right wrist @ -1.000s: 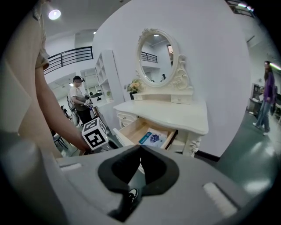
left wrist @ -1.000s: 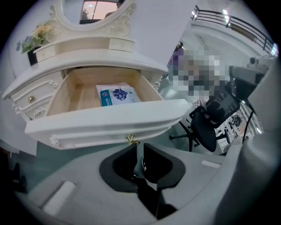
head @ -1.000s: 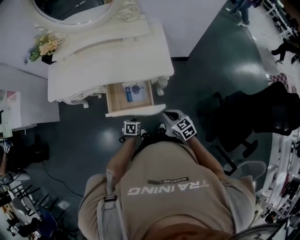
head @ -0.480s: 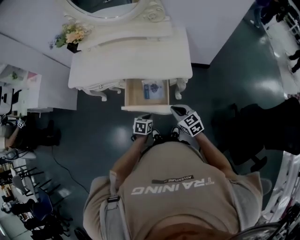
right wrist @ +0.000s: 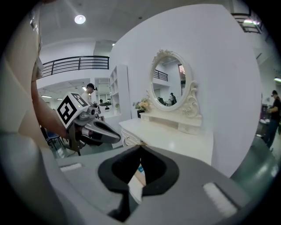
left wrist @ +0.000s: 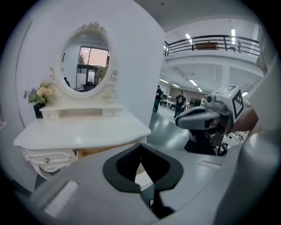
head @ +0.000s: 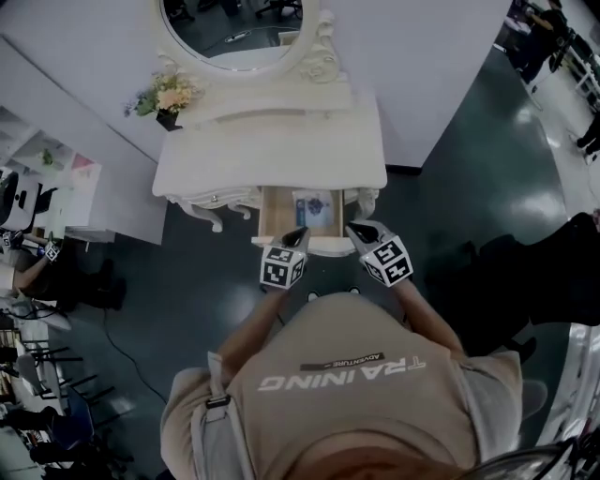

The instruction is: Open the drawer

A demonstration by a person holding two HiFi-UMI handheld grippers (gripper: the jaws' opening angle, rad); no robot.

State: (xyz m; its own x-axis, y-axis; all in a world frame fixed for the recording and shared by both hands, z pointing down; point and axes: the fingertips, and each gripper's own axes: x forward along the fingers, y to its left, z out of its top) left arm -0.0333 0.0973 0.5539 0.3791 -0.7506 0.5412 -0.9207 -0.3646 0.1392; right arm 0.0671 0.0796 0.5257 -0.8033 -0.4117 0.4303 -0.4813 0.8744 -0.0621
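Drawer [head: 275, 216] sits pulled out of vanity table [head: 272, 150], inside showing, so opening looks done. L gripper [head: 296, 233] & R gripper [head: 355, 228] both clenched, empty, near its front. Next: prob just back off. White top w/ flower pot [head: 169, 97], oval mirror [head: 234, 23]; dark glossy floor [head: 187, 291]

Left gripper [head: 298, 232]: centre of the head view, pointing toward the top of the frame and tipped downward; jaws pressed together, nothing between them.
Right gripper [head: 357, 228]: just right of its partner and level with it, angled slightly inward; jaws closed tip to tip, empty.
Arms: left forearm [head: 251, 323] and right forearm [head: 427, 305] reach forward from the torso, elbows bent.
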